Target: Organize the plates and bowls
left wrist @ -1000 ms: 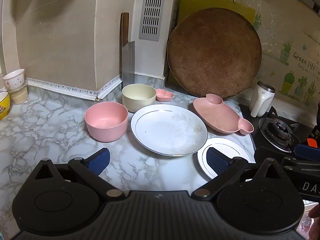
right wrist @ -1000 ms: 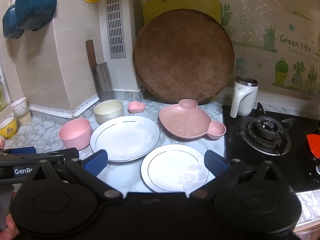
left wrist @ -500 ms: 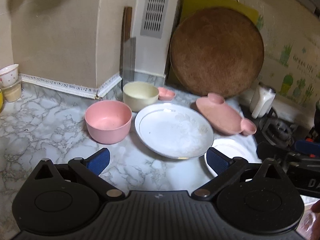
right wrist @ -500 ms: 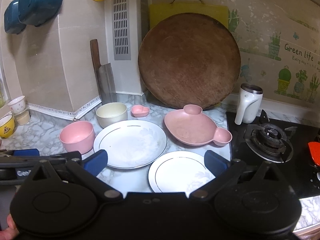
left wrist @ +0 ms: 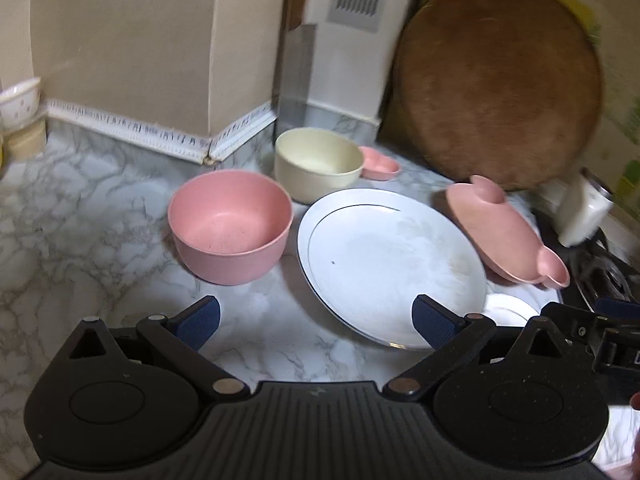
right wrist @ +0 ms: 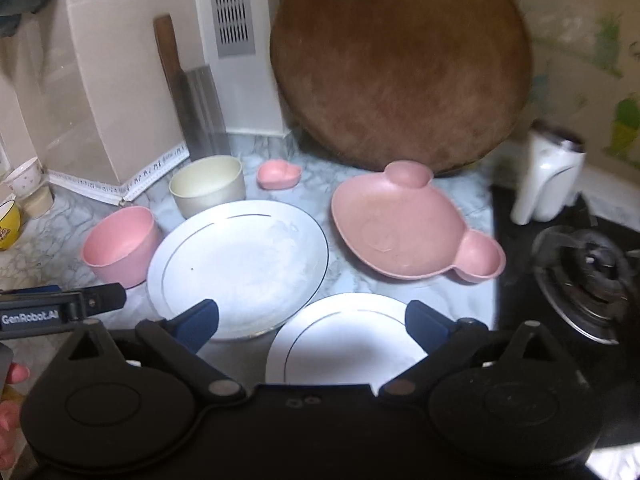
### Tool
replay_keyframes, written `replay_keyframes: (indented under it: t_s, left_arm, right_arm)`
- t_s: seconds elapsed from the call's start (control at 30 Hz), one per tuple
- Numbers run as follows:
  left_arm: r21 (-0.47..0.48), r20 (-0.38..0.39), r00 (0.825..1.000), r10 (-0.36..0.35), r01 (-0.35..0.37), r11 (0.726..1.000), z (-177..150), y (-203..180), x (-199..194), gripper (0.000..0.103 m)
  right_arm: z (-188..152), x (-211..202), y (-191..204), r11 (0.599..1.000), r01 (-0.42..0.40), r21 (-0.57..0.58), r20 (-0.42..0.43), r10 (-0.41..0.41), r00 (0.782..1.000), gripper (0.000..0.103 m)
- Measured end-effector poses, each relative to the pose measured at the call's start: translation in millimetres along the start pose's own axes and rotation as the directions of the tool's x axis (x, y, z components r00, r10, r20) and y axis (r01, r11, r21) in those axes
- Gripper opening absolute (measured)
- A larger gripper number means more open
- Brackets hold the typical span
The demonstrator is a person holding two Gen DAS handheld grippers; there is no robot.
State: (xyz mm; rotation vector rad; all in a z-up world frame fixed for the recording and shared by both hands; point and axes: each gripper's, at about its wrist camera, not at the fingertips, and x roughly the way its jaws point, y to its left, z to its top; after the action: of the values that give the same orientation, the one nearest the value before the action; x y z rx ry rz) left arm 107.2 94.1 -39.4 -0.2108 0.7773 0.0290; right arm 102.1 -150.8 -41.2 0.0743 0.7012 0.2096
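Nearest, both hand-held grippers hang over the marble tabletop (left wrist: 80,208) w/ jaws spread wide, nothing between them: left hand-held gripper (left wrist: 316,318) faces the gap btw pink bowl (left wrist: 231,227) and large white plate (left wrist: 390,264); right hand-held gripper (right wrist: 312,322) sits just above the small white plate (right wrist: 344,340). Small plate lies nearest, large plate just behind it to the left, apparently not overlapping. Both look like glazed china: stiff, slick, breakable, prob. heavier than the rest, so the rim edge is the likely place to pinch. Pink bowl, beside the large plate, and the cream bowl (left wrist: 318,164) behind it look like light matte plastic; take by the wall, one finger inside. Pink bear-shaped dish (right wrist: 404,224) further right, tiny pink heart dish (right wrist: 278,174) at the back near the round wooden board (right wrist: 400,64). Right view shows the small plate nearly whole plus stove burner (right wrist: 588,276) and white jug (right wrist: 548,176); left view catches only a sliver of that plate but looks down into the pink bowl, which is empty
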Motion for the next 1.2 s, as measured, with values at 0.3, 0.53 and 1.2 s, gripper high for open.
replay_keyframes:
  t_s: [0.3,0.53,1.2]
  left_arm:
    - [-0.051,-0.055,0.993,0.102,-0.105,0.993,20,-5,46,0.091]
    - [-0.138,-0.133,0.990,0.050,-0.069,0.988,28,4,75,0.070]
    - [-0.226,-0.195,0.981,-0.015,-0.030,0.974,37,24,107,0.031]
  right_arm:
    - [36,75,-23,0.998,-0.060,-0.036,-0.128,0.055,0.990,0.088]
    - [52,120,-36,0.990,-0.121,0.065,-0.233,0.133,0.963,0.069]
    - [57,156,-42,0.982,-0.143,0.121,-0.298,0.174,0.939,0.031]
